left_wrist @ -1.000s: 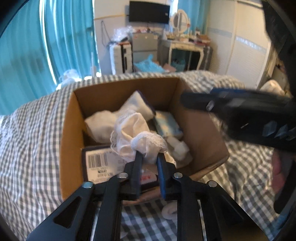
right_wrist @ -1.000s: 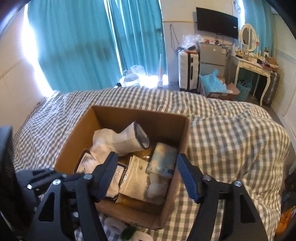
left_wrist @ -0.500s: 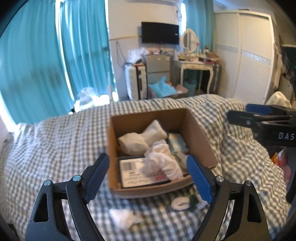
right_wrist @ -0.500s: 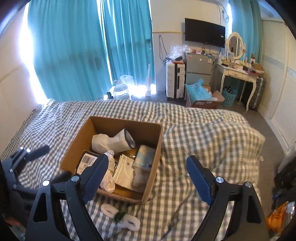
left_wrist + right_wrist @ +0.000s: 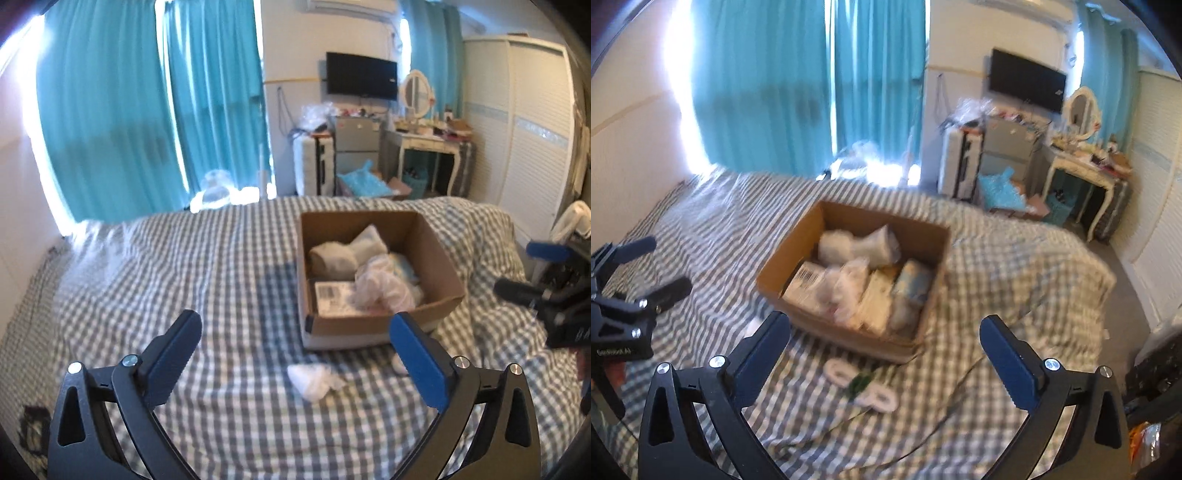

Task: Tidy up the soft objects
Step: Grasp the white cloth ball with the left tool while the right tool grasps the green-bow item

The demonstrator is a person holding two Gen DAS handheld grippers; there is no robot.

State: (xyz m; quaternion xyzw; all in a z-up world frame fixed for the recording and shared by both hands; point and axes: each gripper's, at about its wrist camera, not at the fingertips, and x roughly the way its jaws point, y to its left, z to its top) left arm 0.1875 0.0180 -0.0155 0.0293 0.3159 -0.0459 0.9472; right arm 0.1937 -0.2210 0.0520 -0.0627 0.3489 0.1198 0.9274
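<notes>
A cardboard box (image 5: 439, 254) stands on the checked bed; it also shows in the right wrist view (image 5: 779, 269). It holds white soft cloths, a lacy white cloth (image 5: 380, 288), a barcoded packet (image 5: 332, 297) and a blue pack (image 5: 914, 278). A white crumpled cloth (image 5: 314, 378) lies on the bed in front of the box. A white looped item with a green part (image 5: 860, 384) lies by the box's near corner. My left gripper (image 5: 295, 354) is open and empty, back from the box. My right gripper (image 5: 886, 354) is open and empty, above the bed near the looped item.
The checked bedspread (image 5: 184, 266) spreads wide to the left of the box. Teal curtains (image 5: 147, 110), a suitcase, a dressing table (image 5: 428, 147) and a wardrobe stand beyond the bed. A dark item (image 5: 35, 424) lies at the bed's near left.
My left gripper let go of the lacy white cloth in the box, opened, and pulled back and left. My right gripper also drew back from the box, still open.
</notes>
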